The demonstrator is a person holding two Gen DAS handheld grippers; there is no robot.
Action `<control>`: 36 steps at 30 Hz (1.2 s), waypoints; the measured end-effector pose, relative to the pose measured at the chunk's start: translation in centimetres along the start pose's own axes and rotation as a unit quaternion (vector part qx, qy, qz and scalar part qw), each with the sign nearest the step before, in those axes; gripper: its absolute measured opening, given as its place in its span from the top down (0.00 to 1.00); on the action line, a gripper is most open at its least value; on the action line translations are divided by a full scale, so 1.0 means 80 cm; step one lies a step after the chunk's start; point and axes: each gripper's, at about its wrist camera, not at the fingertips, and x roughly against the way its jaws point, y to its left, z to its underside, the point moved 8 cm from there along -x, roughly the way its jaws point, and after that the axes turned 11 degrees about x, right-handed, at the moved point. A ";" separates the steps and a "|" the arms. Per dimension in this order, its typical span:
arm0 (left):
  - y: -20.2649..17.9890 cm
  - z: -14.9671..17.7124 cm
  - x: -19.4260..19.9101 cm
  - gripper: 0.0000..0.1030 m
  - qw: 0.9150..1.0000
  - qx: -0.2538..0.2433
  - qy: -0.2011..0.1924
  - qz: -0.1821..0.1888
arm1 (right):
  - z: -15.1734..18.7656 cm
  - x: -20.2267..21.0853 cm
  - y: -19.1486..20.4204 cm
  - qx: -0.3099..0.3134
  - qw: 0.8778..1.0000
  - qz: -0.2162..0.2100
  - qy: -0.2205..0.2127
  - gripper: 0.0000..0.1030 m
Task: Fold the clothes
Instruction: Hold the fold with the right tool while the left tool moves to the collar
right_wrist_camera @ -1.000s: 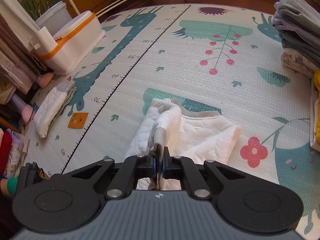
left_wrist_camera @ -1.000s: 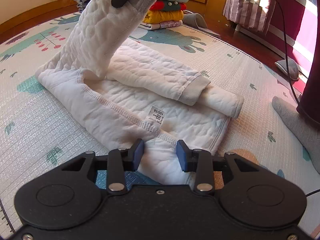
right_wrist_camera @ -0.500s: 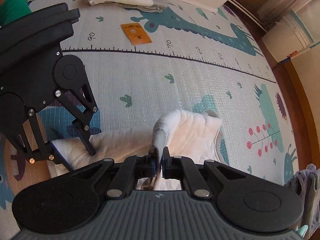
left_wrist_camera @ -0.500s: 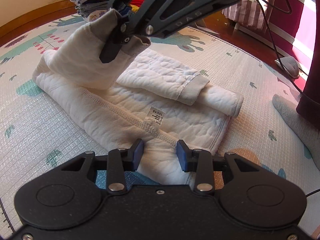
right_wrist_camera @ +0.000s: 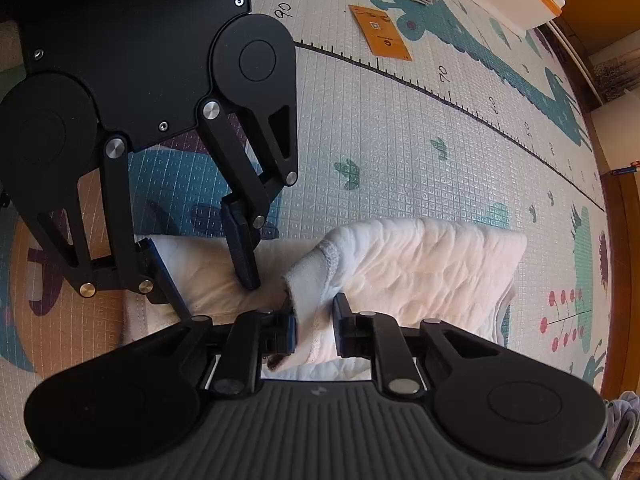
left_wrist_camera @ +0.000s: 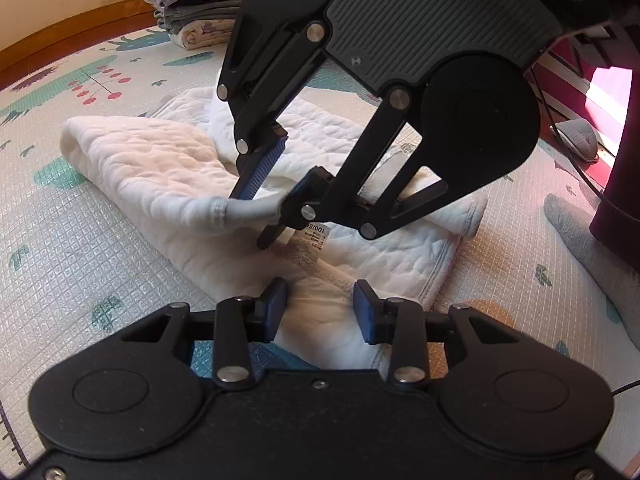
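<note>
Your right tool [right_wrist_camera: 314,328] has its jaws parted around the grey cuff [left_wrist_camera: 244,212] lying across the white quilted garment [left_wrist_camera: 152,168] on the play mat [left_wrist_camera: 60,260], your left tool [left_wrist_camera: 320,306] gapes empty at 6 o'clock, so lifting carelessly could snag that cuff and undo the fold.

The white garment [left_wrist_camera: 152,168] is soft quilted cloth with a grey ribbed cuff [left_wrist_camera: 240,212]. The play mat [right_wrist_camera: 400,152] is embossed foam, slightly glossy. The right gripper [left_wrist_camera: 272,196] is matt black plastic.
</note>
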 end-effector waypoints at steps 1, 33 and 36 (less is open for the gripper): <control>0.000 0.000 0.000 0.66 1.000 0.002 -0.001 0.001 | 0.000 -0.002 0.002 0.000 1.000 -0.004 -0.002 0.78; 0.223 -0.124 0.003 0.62 0.953 0.294 -0.055 0.045 | -0.002 -0.013 0.048 0.107 0.992 0.070 0.014 0.81; 0.238 -0.140 -0.018 0.80 0.956 0.288 -0.044 0.040 | -0.004 -0.015 0.051 0.121 0.990 0.073 0.019 0.81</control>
